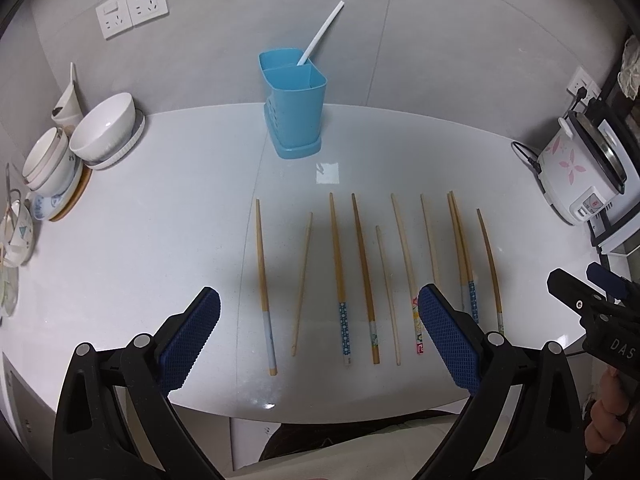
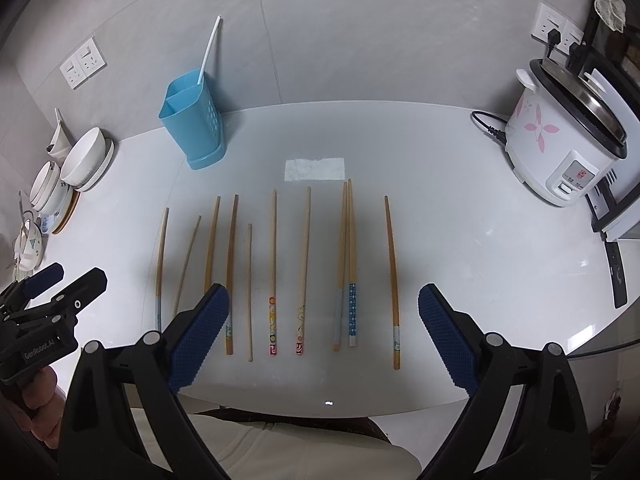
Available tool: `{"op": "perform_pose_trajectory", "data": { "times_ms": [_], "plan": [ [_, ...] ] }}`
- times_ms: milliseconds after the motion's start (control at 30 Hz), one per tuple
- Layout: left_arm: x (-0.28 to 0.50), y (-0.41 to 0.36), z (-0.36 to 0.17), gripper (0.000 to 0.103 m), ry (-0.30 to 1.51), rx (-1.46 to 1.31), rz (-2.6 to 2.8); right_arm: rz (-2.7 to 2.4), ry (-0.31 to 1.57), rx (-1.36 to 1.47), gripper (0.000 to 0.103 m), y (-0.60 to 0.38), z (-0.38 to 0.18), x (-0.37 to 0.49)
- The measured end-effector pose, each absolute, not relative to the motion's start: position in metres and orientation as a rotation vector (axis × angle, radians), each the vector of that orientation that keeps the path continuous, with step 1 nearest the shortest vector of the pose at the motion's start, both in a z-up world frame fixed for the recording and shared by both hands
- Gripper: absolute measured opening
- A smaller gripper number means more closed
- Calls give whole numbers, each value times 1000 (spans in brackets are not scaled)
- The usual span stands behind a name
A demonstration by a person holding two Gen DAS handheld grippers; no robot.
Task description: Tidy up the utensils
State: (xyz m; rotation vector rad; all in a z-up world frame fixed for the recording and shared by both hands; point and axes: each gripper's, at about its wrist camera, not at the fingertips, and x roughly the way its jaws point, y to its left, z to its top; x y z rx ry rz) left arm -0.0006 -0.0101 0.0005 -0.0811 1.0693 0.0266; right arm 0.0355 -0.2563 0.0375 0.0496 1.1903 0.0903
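Several wooden chopsticks [image 1: 362, 264] lie side by side on the white counter [image 1: 160, 240], handles toward me; they also show in the right wrist view [image 2: 273, 264]. A blue two-compartment utensil holder [image 1: 294, 110] stands at the back with one white stick [image 1: 322, 32] in its rear compartment; it shows at the back left in the right wrist view [image 2: 194, 120]. My left gripper [image 1: 320, 336] is open and empty above the near ends of the left chopsticks. My right gripper [image 2: 324, 332] is open and empty above the near ends of the middle chopsticks.
Stacked white bowls and plates [image 1: 106, 132] crowd the left edge. A white rice cooker [image 2: 568, 140] with its cord sits at the right, beside a shelf edge. The counter's front edge [image 2: 320, 408] is just below the grippers. Wall sockets [image 1: 132, 6] are behind.
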Motion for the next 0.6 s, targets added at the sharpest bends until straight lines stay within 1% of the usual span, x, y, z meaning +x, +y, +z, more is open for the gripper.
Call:
{"op": "perform_pose_trajectory", "data": {
  "times_ms": [600],
  "plan": [
    [2, -9, -2, 97, 1077, -87, 29, 88, 1196, 51, 91, -255, 35, 39]
  ]
}}
